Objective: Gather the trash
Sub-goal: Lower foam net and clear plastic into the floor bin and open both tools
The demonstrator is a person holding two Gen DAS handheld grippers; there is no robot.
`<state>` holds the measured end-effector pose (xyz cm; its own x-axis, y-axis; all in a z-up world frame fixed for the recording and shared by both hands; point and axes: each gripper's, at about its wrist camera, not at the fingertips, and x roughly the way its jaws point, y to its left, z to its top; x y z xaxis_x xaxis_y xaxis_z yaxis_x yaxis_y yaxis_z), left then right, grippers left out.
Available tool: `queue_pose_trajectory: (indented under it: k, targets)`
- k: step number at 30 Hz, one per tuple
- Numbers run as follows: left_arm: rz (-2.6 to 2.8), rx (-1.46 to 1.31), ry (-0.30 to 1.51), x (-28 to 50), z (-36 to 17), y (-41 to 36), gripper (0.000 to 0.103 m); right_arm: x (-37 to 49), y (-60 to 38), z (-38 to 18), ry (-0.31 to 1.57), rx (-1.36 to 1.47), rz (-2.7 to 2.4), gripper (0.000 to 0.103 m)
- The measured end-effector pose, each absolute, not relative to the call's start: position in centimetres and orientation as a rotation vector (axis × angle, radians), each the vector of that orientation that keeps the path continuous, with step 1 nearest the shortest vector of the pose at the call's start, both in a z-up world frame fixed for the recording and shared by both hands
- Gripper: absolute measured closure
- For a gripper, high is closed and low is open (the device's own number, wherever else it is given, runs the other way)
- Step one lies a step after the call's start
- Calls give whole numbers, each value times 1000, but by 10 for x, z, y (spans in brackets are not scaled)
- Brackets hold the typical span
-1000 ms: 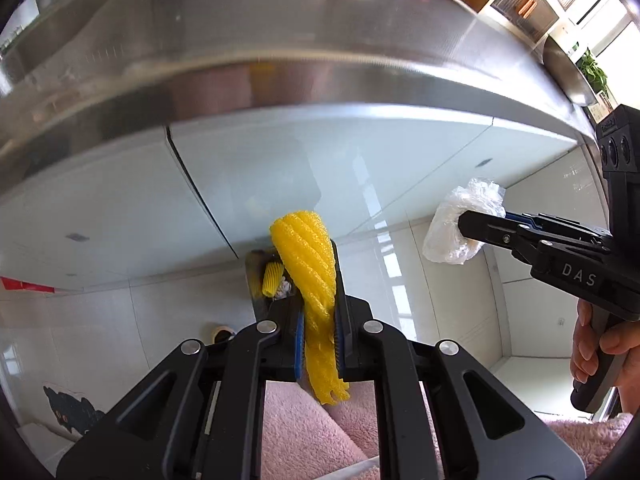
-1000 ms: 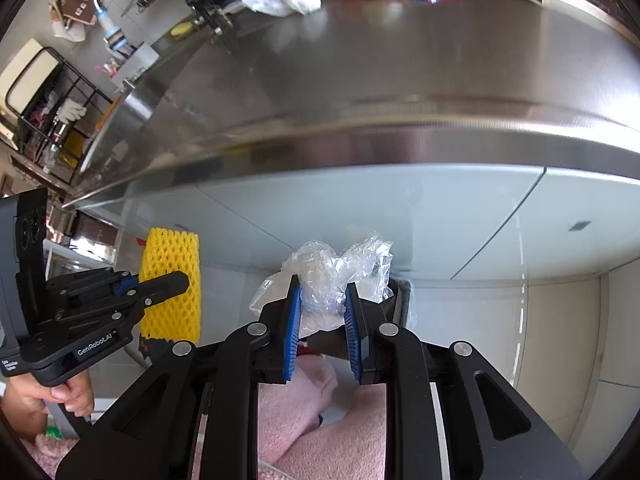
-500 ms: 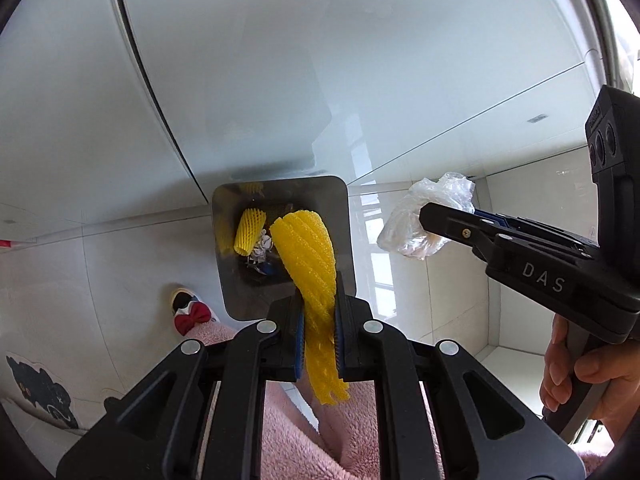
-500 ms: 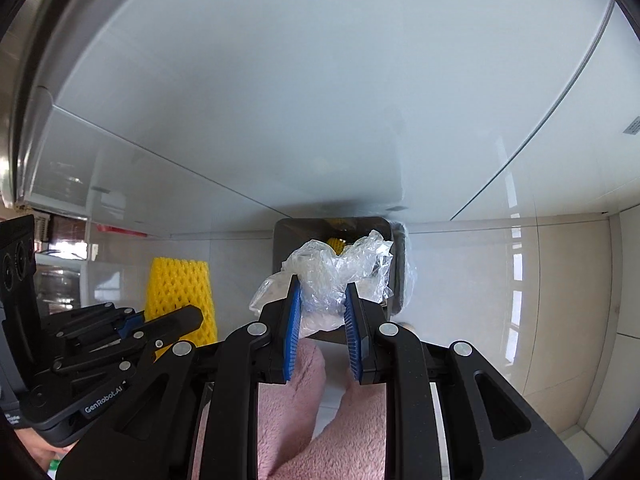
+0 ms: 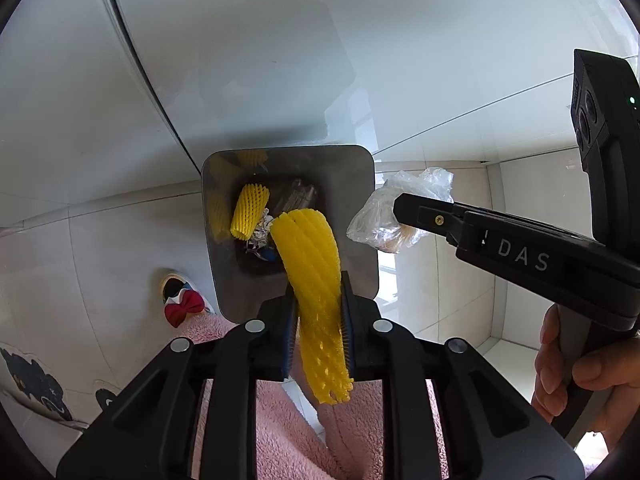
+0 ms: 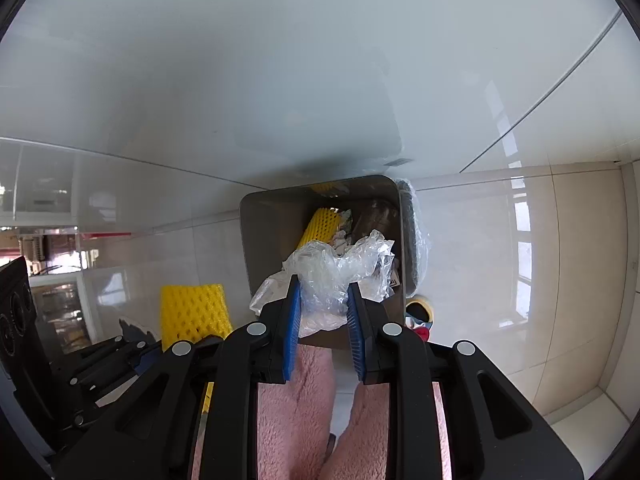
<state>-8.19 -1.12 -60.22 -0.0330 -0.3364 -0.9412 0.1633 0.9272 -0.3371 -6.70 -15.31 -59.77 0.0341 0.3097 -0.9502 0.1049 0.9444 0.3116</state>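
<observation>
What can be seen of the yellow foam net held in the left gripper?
The yellow foam net is a soft, ribbed mesh sleeve with diamond holes, lying between the blue pads of the left gripper, whose jaws are opening. Its upper end curls over the open trash bin; its lower end hangs frayed below the pads. Another yellow net lies inside the bin.

— What trash is up in the air?
— A yellow foam net [image 5: 316, 280], curved, standing between the left jaws, which are opening. A crumpled clear plastic bag [image 6: 340, 268] sits between the right jaws, also opening.
— And the bin [image 5: 356, 184]?
— Open on the floor below both; another yellow net [image 5: 248, 216] and crumpled scraps lie inside.
</observation>
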Motion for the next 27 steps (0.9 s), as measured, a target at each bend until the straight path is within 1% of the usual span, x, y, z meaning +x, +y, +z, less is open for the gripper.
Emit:
queue_pose_trajectory:
  k: [1, 2, 3, 4, 5, 9, 12, 17, 22, 23, 25, 27]
  targets:
    - [-400, -133, 1553, -84, -602, -12, 80, -66, -155, -599, 1546, 336, 161, 77]
    - [-400, -127, 1553, -84, -601, -12, 79, -64, -155, -599, 1551, 343, 159, 69]
    - [-399, -125, 1557, -83, -600, -12, 74, -64, -156, -599, 1549, 348, 154, 63]
    - [-399, -125, 1563, -83, -600, -11, 70, -63, -156, -598, 1543, 348, 146, 53]
    - [-401, -128, 1565, -83, -599, -11, 69, -62, -158, -597, 1537, 347, 140, 49]
    - [-388, -133, 1562, -80, -593, -7, 50, -59, -161, -590, 1522, 344, 138, 49]
    - [-388, -129, 1557, -78, -585, -7, 39, -57, -167, -583, 1512, 340, 130, 49]
    - [-379, -97, 1542, -77, -564, -8, 32, -56, -181, -562, 1488, 365, 120, 48]
    - [-362, -73, 1493, -81, -513, -4, 18, -62, -195, -521, 1446, 376, 126, 47]
    - [-360, -66, 1475, -81, -500, -3, 17, -64, -198, -509, 1434, 374, 129, 39]
    - [-354, -52, 1437, -85, -472, -4, 13, -68, -205, -481, 1397, 363, 129, 28]
    - [-352, -37, 1387, -87, -438, -4, 10, -72, -212, -450, 1356, 350, 149, 25]
